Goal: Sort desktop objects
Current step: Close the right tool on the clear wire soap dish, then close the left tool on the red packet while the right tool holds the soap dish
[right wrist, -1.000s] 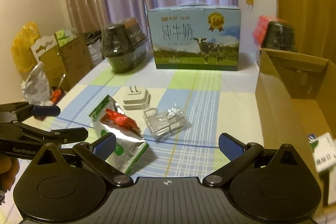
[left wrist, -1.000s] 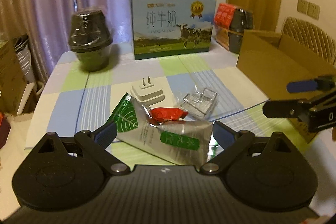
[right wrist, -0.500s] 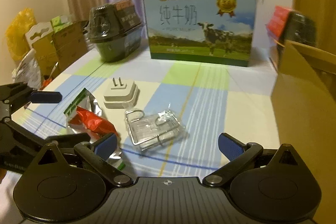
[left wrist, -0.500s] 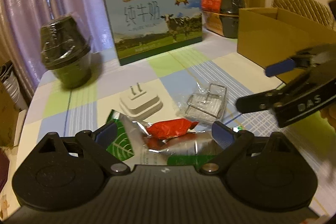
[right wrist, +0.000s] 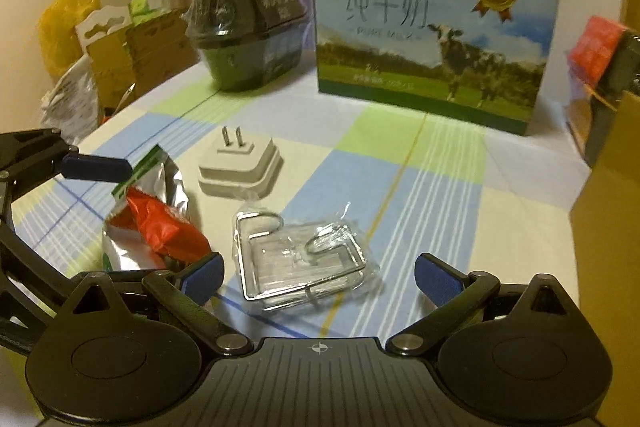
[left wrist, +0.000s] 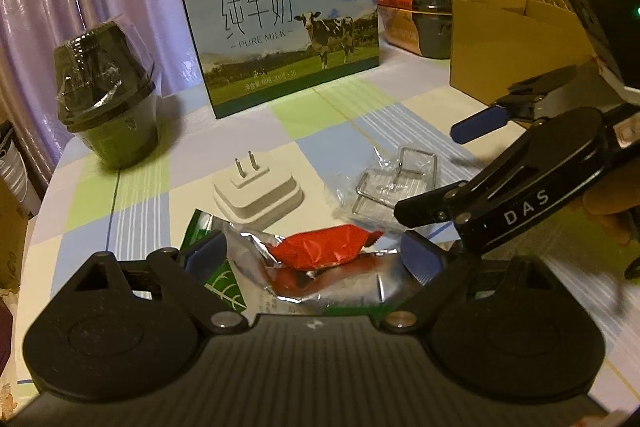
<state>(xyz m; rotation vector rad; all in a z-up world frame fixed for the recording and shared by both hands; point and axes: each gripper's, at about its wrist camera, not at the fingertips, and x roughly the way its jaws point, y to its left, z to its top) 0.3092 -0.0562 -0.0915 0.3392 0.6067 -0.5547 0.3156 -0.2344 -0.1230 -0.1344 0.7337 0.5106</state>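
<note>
While both grippers hang low over the table (right wrist: 448,187), each has its jaws spread wide and empty. The left gripper (left wrist: 316,259) points forward over the near edge, its blue pads on either side of a red packet (left wrist: 320,247) that lies on a silver pouch (left wrist: 360,279); whether the pads touch the pouch I cannot tell. The right gripper (right wrist: 320,275) comes in from the right side, tilted down toward the table, with a wire rack (right wrist: 300,263) in clear wrap lying between its pads. In the left wrist view the right gripper (left wrist: 436,171) reaches in from the right, one finger low beside the rack (left wrist: 396,183) and the other raised above it; part of a hand (left wrist: 608,203) shows behind it. In the right wrist view the left gripper (right wrist: 100,219) enters from the left, its upper pad just over the pouch (right wrist: 160,187) and the packet (right wrist: 164,227).

Just beyond these lies a white plug (left wrist: 258,193), prongs up, apart from the rack and close to the pouch. Farther back stand a dark wrapped pot (left wrist: 108,99) at the left and a milk carton (left wrist: 280,39) in the middle. A cardboard box (left wrist: 508,51) sits at the right edge.
</note>
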